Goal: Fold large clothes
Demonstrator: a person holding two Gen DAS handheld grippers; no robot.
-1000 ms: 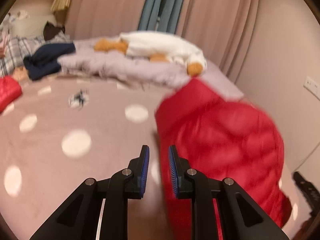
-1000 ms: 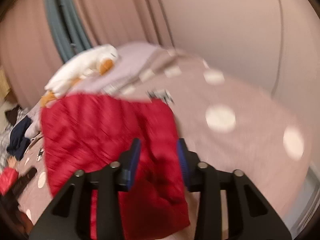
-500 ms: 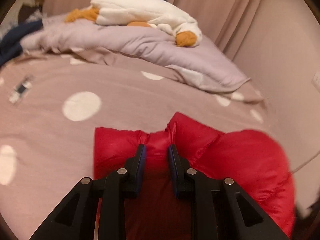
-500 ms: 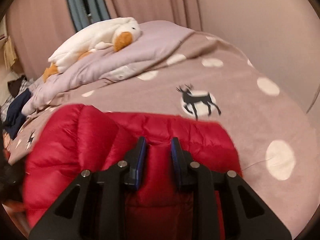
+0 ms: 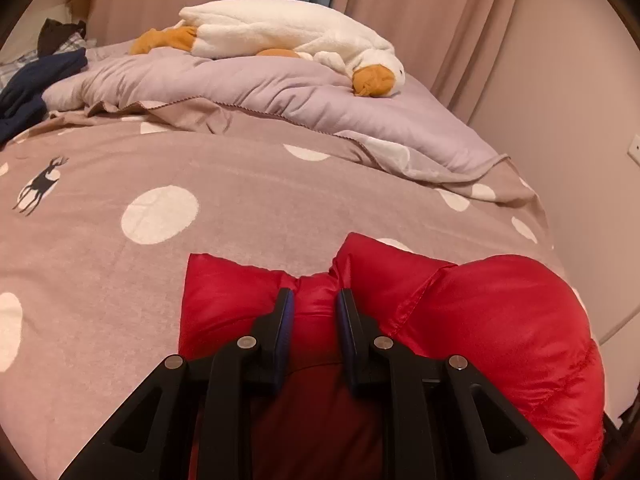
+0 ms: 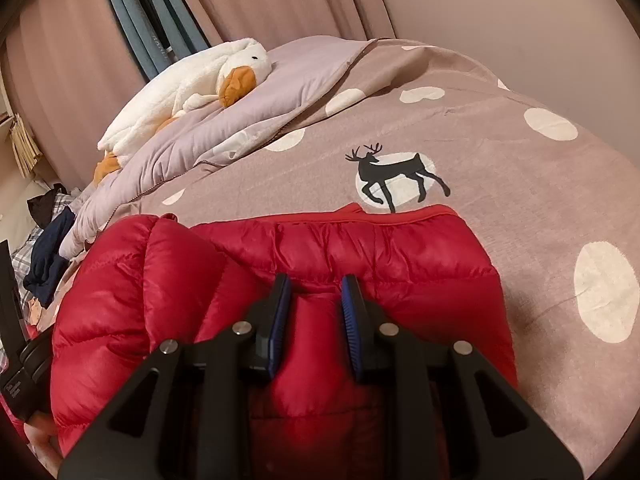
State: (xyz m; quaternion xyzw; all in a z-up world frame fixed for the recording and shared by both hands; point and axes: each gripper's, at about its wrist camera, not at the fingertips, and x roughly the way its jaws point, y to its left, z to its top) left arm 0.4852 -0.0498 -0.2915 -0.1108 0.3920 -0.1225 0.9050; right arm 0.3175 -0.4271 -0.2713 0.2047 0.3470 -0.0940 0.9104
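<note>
Red quilted down jacket [image 6: 400,260] lies puffed on the polka-dot bed cover [image 6: 520,200], long axis crosswise, directly under both tongs, left tongs [image 5: 314,304] and right tongs [image 6: 314,290] each seemingly pinching a ridge of it.

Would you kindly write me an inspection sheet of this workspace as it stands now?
Surface: bed with polka-dot deer duvet.
Job's things: red down jacket lying on the duvet, bunched between both tongs.
Clutter: plush goose on a lilac quilt; navy garment and plaid cloth at the far side.
Grippers: left tongs shut on a jacket fold; right tongs shut on jacket padding.
Cables: thin white cord by the wall.
Surroundings: pink curtains, wall socket.
</note>
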